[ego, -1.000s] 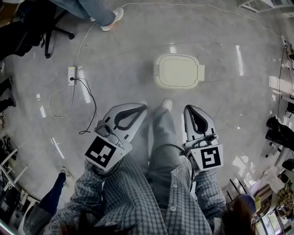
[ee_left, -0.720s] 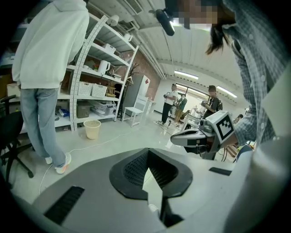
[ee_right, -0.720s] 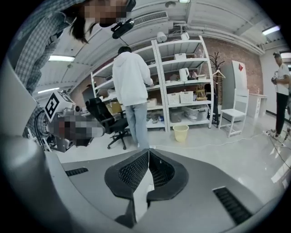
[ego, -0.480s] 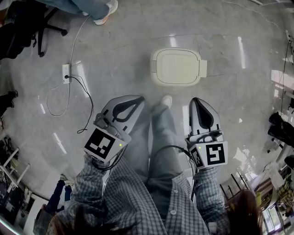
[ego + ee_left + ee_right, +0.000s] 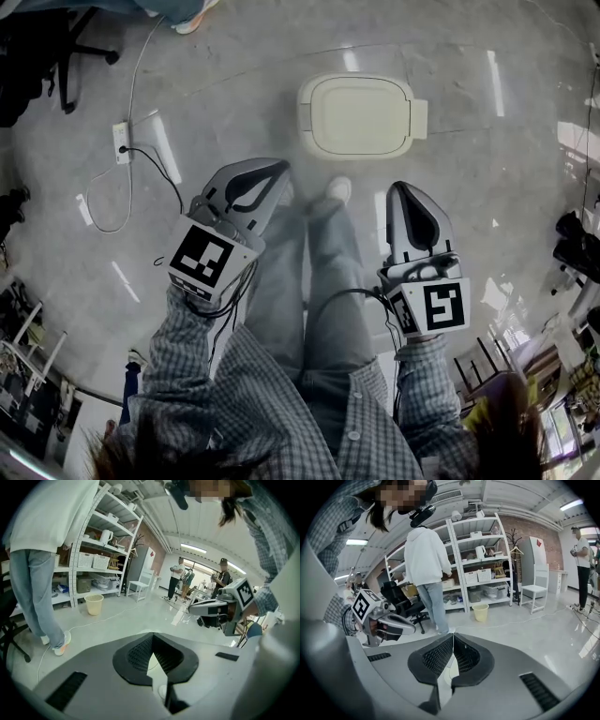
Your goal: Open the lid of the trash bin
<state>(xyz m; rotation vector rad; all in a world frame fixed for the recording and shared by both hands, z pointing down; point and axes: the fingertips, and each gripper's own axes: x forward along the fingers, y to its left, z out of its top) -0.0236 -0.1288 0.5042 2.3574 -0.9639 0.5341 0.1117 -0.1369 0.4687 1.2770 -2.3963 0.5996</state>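
Trash bin [image 5: 306, 117] on floor [image 5: 487, 187], lid [image 5: 361, 114] down, left gripper [image 5: 273, 171] and right gripper [image 5: 403, 192] held short of it, both jaw pairs closed tip to tip, nothing between.

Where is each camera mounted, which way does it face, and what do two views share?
Head view: on the person's head, facing steeply down at the closed trash bin; shows legs, sleeves, left gripper, right gripper.
Left gripper view: on the left gripper, facing level across the room; shows its shut jaws, the right gripper.
Right gripper view: on the right gripper, also level; shows its shut jaws, the left gripper.
Shared: both gripper views see the yellow wastebasket.
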